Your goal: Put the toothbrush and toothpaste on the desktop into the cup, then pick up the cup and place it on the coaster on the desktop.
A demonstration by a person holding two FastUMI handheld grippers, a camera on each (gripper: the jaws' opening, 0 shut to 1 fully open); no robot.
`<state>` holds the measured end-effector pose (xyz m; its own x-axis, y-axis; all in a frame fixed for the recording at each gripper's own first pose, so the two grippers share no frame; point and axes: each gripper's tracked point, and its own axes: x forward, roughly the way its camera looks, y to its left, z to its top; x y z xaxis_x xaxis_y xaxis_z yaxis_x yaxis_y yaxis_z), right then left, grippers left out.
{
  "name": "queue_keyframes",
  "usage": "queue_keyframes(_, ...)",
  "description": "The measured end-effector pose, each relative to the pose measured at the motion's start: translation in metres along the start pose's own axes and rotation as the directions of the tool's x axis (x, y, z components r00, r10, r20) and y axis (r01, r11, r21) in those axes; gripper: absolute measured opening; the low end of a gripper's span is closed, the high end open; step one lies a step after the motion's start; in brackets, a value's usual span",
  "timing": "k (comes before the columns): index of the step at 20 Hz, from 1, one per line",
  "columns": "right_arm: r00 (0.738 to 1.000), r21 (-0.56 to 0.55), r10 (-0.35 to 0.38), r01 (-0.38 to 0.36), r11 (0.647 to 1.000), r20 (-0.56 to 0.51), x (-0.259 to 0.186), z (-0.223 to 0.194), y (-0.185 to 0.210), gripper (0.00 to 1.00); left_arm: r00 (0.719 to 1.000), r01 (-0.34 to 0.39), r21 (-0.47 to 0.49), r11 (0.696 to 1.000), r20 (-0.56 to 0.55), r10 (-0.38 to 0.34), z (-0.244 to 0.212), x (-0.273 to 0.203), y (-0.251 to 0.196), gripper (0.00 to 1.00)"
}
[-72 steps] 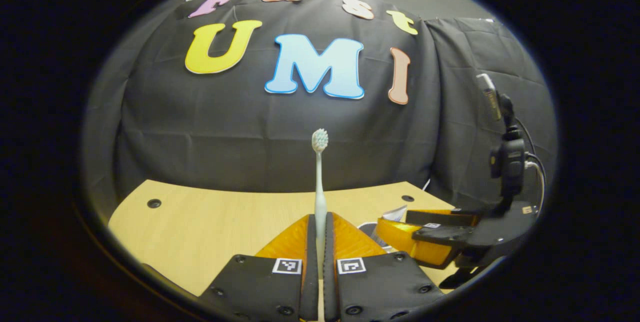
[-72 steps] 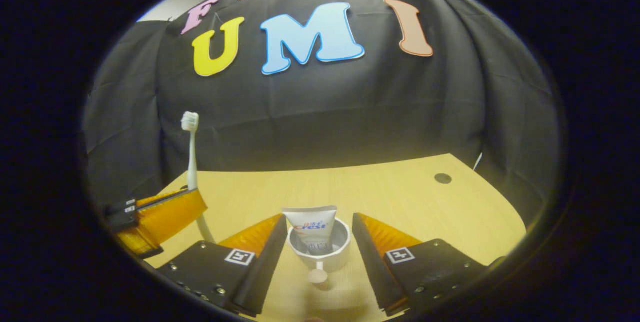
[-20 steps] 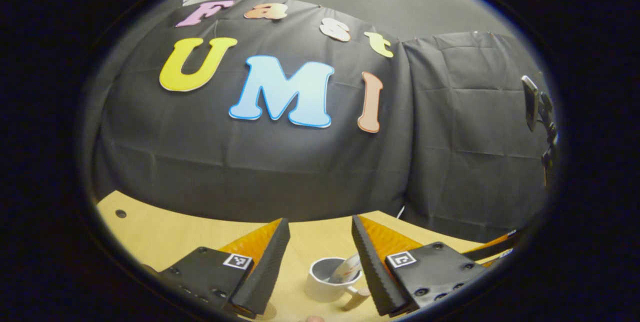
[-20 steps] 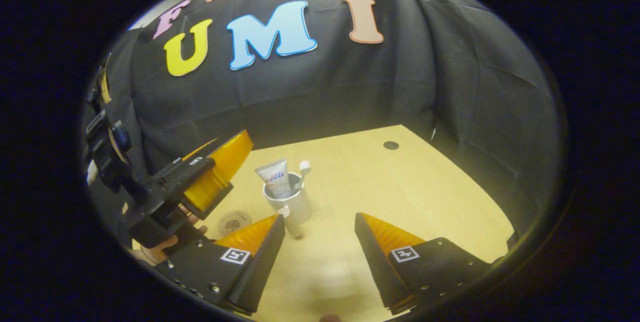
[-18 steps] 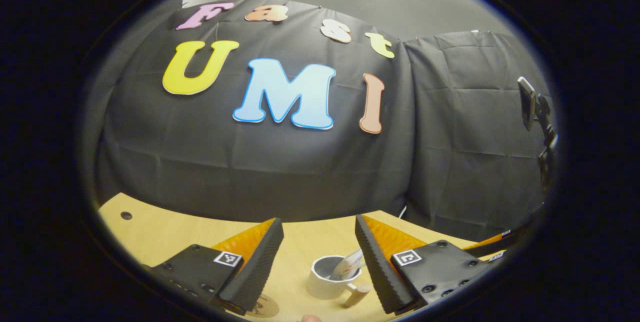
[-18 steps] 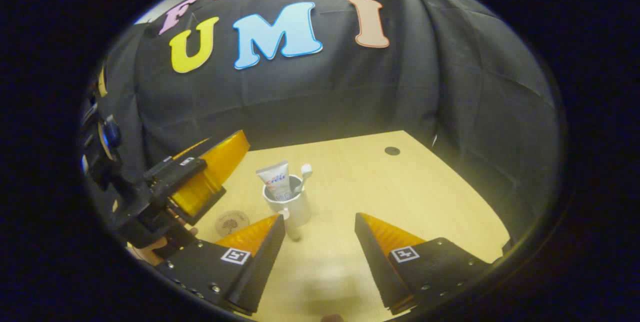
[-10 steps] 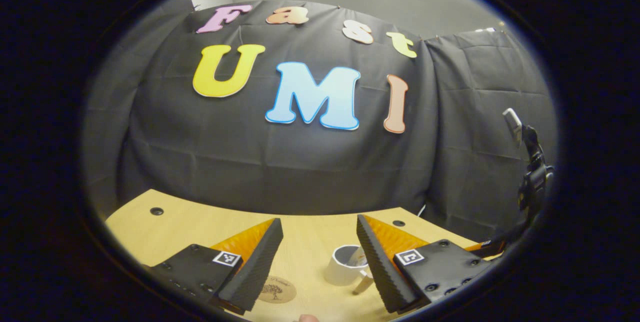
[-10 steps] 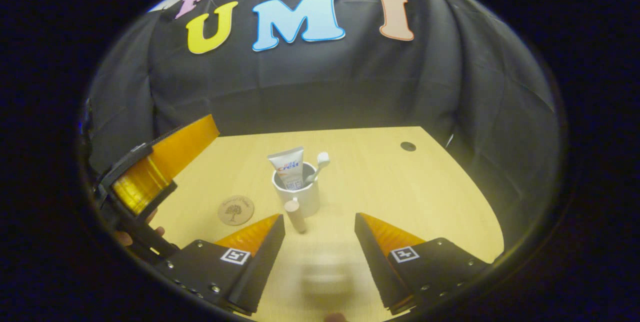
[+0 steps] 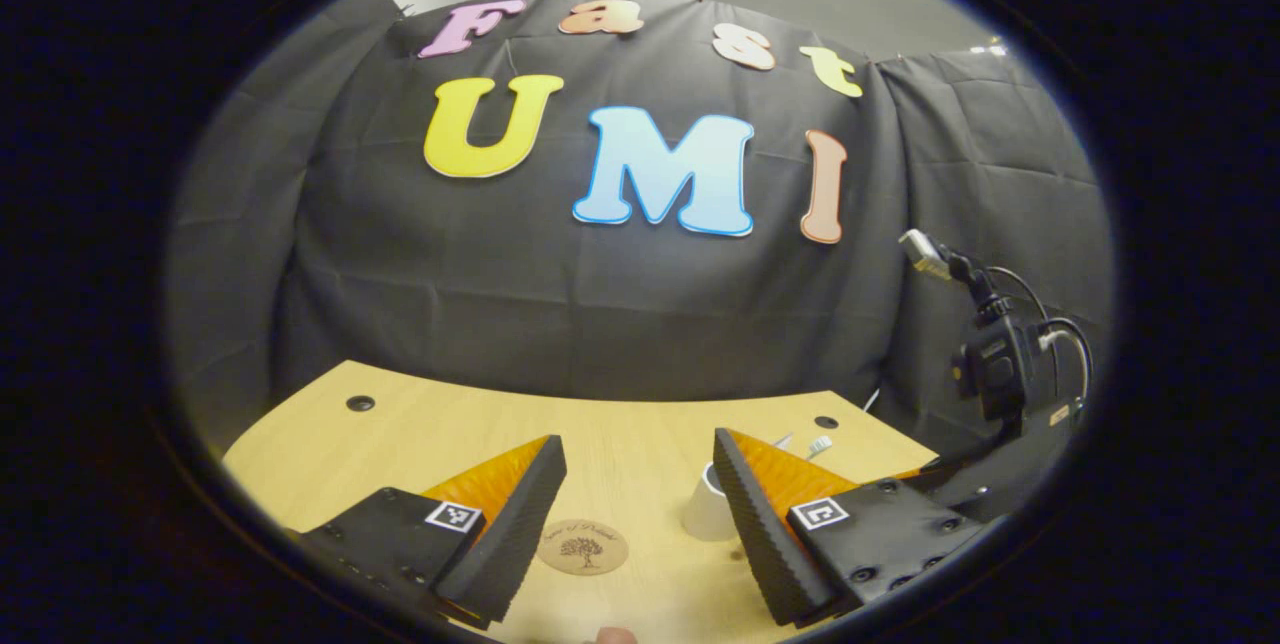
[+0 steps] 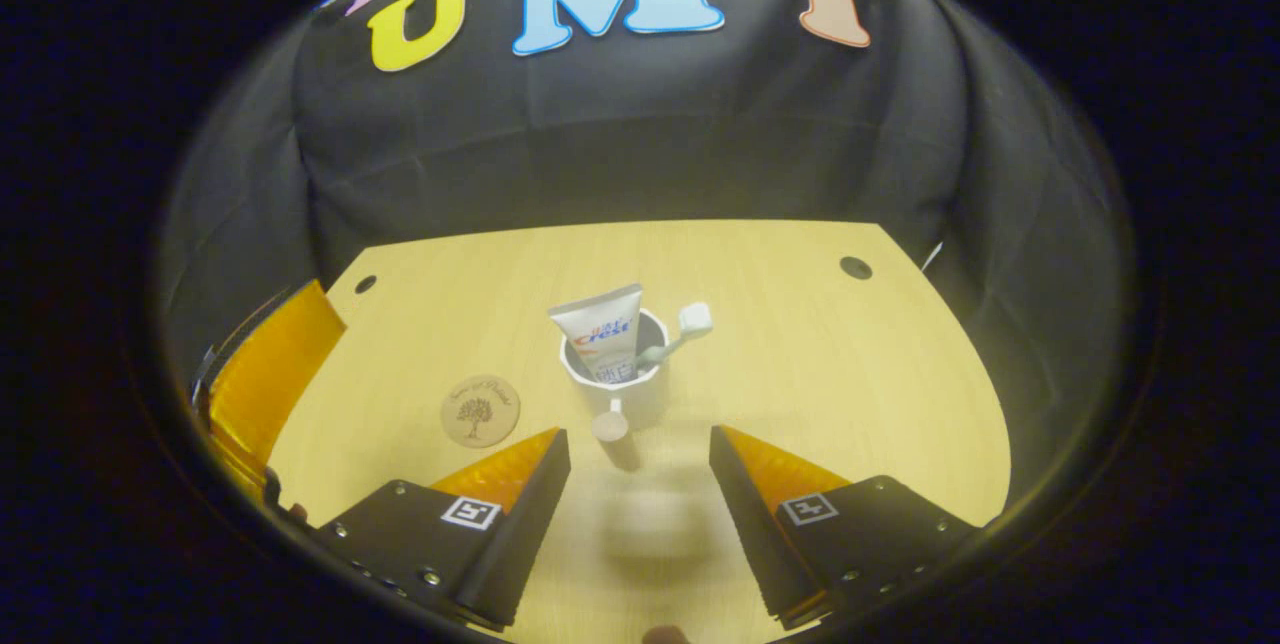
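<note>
Cup point(image 10: 628, 386) stands upright near the middle of the wooden counter point(image 10: 820, 364), white, with its stubby wooden handle point(image 10: 615, 436) pointing toward the right hand-held gripper point(image 10: 640, 469). That gripper hovers just short of the handle with its fingers spread wide, holding nothing. In the left gripper view, the left hand-held gripper point(image 9: 640, 484) is likewise spread wide and empty, and the cup point(image 9: 705, 509) shows partly behind its right finger.

Inside the cup, the toothpaste point(image 10: 605, 329) tube stands cap-down with its flat crimped end up, leaning toward the rim's left side. The toothbrush point(image 10: 675, 336) leans out over the right side of the rim, bristle head up.

The round coaster point(image 10: 480, 410), with a tree printed on it, lies flat on the counter to the left of the cup, near but apart from it; in the left gripper view the coaster point(image 9: 582, 546) lies between that gripper's fingers.
</note>
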<state>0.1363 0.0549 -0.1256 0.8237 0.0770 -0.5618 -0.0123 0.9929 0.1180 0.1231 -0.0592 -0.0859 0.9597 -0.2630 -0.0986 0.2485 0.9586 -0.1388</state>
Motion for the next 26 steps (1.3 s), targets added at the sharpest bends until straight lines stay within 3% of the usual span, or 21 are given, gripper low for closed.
queue_keyframes(5,0.991,-0.038,-0.021,0.016,0.999,-0.130,0.020,-0.012,0.001,0.86,0.999,-0.029,0.004,1.000,-0.029,0.029,-0.005,-0.007,0.013,0.99)
queue_keyframes(10,0.969,-0.099,-0.052,0.029,0.995,-0.240,0.037,-0.017,-0.001,0.87,0.998,-0.030,-0.028,0.999,-0.059,0.028,-0.013,-0.014,0.017,0.94)
queue_keyframes(13,0.955,-0.126,-0.059,0.023,0.992,-0.289,0.044,-0.014,0.000,0.87,0.996,-0.036,-0.041,0.999,-0.077,0.033,-0.020,-0.017,0.019,0.99)
queue_keyframes(26,0.902,-0.107,-0.064,0.020,0.994,-0.427,0.087,-0.017,0.010,0.86,0.990,-0.048,-0.059,0.997,-0.134,0.039,-0.040,-0.018,0.026,0.96)
